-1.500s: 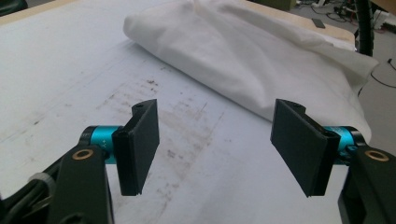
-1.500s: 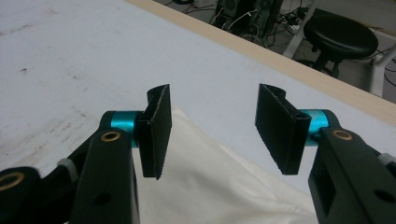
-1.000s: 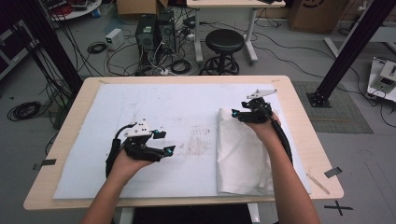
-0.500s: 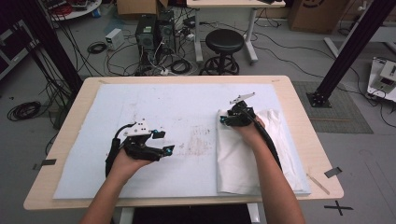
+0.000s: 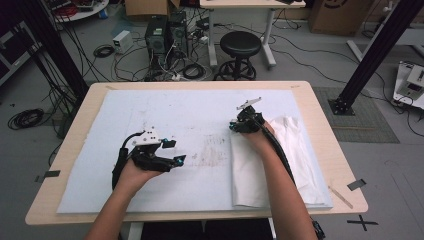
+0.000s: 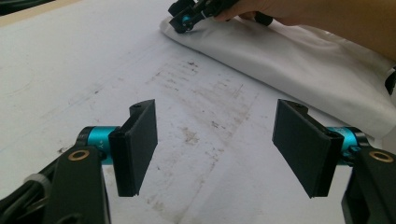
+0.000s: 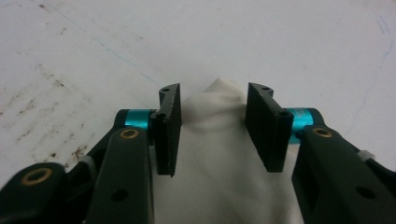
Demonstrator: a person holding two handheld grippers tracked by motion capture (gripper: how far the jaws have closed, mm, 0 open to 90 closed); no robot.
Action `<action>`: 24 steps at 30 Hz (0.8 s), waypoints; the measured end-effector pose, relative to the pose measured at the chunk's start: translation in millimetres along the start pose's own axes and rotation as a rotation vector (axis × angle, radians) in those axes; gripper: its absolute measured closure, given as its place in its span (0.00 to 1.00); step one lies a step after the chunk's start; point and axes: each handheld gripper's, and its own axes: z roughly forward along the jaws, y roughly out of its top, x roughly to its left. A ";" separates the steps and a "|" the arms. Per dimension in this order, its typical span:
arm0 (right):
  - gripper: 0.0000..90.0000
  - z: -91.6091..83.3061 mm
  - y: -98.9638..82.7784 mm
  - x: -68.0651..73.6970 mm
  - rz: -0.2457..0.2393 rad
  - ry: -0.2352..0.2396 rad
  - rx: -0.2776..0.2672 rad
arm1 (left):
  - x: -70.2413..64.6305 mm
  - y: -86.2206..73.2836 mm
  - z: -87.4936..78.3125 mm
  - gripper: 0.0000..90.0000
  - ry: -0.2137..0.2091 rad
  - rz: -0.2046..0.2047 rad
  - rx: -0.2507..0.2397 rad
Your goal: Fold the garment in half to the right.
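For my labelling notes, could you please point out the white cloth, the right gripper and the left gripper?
white cloth [image 5: 300, 160], high view, its flat middle.
right gripper [image 7: 212, 128], right gripper view, between its fingertips.
left gripper [image 6: 215, 149], left gripper view, between its fingertips.

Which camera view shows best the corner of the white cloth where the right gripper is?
The right gripper view: the cloth corner bulges between the right gripper's jaws. The high view shows the whole cloth, small. The left gripper view shows that corner far off.

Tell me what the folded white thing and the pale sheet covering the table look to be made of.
Folded white cloth: soft woven or knit fabric, matte; it creases and bunches at its corner between the right gripper's jaws. Pale blue-white table sheet: probably thin foam or paper, matte, lying flat, with brown scuffs and stains.
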 end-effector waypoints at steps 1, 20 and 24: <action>0.57 -3.0 0.1 0.4 -0.005 -0.007 -0.002 | 0.2 0.0 -0.1 0.34 0.000 0.003 0.003; 0.48 -91.9 -39.4 -56.1 0.110 -0.177 -0.092 | 1.0 1.9 -3.2 0.34 0.008 0.000 -0.023; 0.48 -98.2 -51.4 -68.5 0.150 -0.215 -0.090 | 1.3 0.9 -2.8 0.34 0.012 -0.002 -0.016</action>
